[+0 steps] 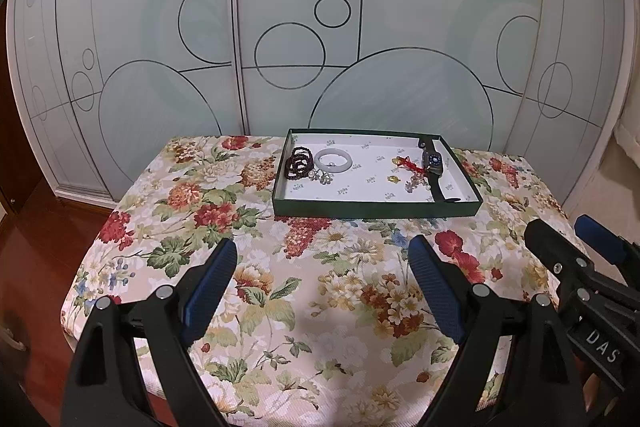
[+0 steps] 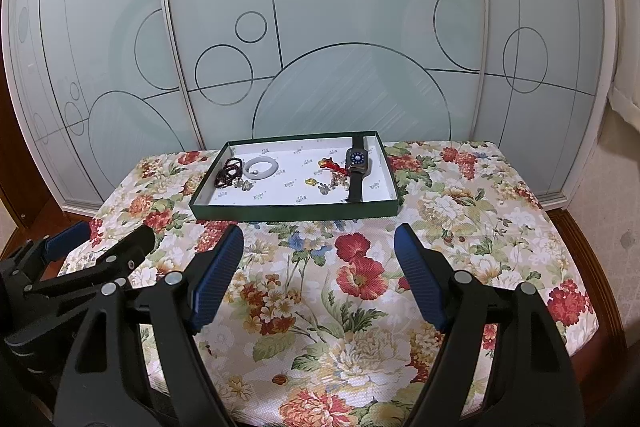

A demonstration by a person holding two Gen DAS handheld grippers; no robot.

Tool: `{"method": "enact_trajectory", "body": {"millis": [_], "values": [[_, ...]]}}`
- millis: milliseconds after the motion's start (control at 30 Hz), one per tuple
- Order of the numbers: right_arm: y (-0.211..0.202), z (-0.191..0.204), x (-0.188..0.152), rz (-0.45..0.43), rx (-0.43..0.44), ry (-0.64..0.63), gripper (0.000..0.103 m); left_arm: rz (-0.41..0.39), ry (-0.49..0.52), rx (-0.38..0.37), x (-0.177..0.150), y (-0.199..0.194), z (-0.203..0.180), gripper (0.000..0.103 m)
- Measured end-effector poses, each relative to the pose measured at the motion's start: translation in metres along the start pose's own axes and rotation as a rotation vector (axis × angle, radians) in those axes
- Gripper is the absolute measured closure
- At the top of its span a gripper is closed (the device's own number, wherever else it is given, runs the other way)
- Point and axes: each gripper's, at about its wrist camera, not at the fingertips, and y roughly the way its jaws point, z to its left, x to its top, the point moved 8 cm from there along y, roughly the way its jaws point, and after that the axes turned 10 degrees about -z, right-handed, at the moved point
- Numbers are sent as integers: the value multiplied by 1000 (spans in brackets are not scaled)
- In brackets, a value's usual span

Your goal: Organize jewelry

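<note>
Left claw (image 1: 322,255): nearest the lens, its blue-padded fingers stand wide apart over the near part of the table, nothing between them.
Right claw (image 2: 319,239): likewise spread apart and empty, hovering just beside the left one above the near edge.
Table (image 1: 280,307): covered with a floral cloth of red, cream and green blooms.
Tray (image 1: 376,210): a shallow green box with a white printed lining, sitting toward the far edge, a little right of the middle.
Bead bracelets (image 1: 298,161): dark red strands heaped in the tray's far left corner.
Bangle (image 1: 333,159): pale ring lying flat just beside the beads.
Small charms (image 1: 320,177): a little cluster near the bangle, too small to tell apart.
Red cord piece (image 1: 410,165): lies right of the tray's middle, with small gold and silver bits near it.
Watch (image 1: 433,163): dark strap stretched along the tray's right wall, face up.
Backdrop: frosted sliding doors (image 1: 300,27) with circle outlines.
</note>
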Motion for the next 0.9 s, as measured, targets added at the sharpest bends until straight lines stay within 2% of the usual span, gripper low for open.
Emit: {"method": "enact_trajectory", "body": {"millis": [633,900], "values": [[6,-7,-12,27,-3,-5,25,-42,23,-12,1,7,0,14],[18,-5,-14,38,-6,-5,25,1,13,2,-5,21,5,14]]}}
